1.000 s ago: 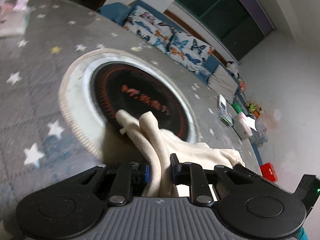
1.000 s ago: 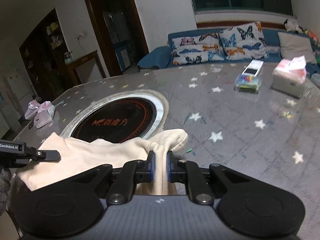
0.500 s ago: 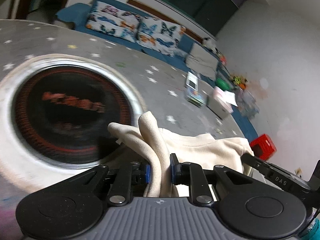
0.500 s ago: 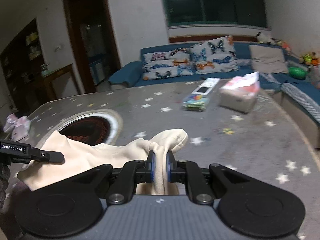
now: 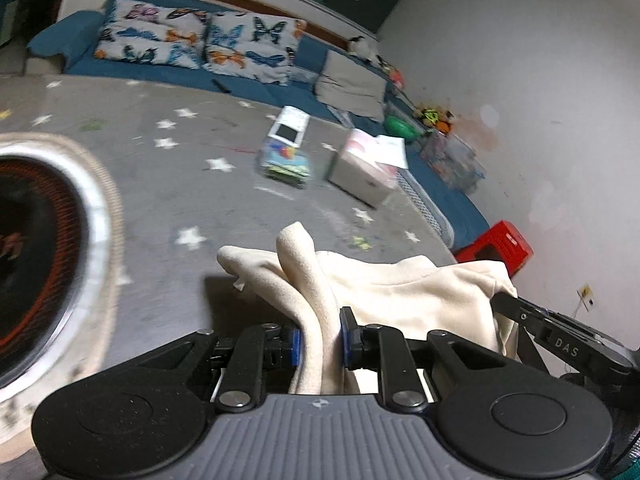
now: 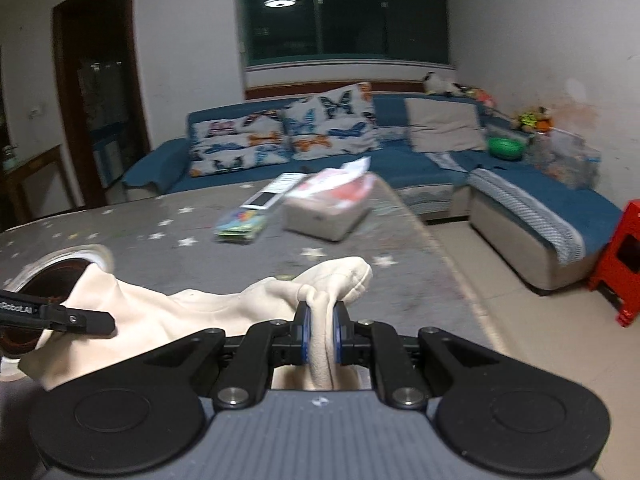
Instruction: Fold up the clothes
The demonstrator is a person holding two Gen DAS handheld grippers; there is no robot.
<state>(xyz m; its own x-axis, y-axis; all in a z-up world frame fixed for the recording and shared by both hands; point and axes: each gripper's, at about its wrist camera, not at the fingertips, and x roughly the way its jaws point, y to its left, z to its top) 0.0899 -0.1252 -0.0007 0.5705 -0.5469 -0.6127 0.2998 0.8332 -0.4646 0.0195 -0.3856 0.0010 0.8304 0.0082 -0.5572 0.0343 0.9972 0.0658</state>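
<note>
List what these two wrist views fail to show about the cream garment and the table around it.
- Cream fleece garment: its type and lower part, cut off behind the left tool and right tool, both views.
- Black round hob inset: lettering blurred and cropped by the left edge, left view.
- White tissue box and colourful packet: print smeared by motion blur, right view.
- Grey star-patterned tabletop: near edge hidden under the tools.

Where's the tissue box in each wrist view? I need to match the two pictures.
Left wrist: the tissue box sits right of centre in the upper half, on the grey table, just right of the colourful pack.
Right wrist: the tissue box is near centre, above the cream garment, again right of the pack.
Shared landmark: the butterfly cushions on the blue sofa behind.
</note>
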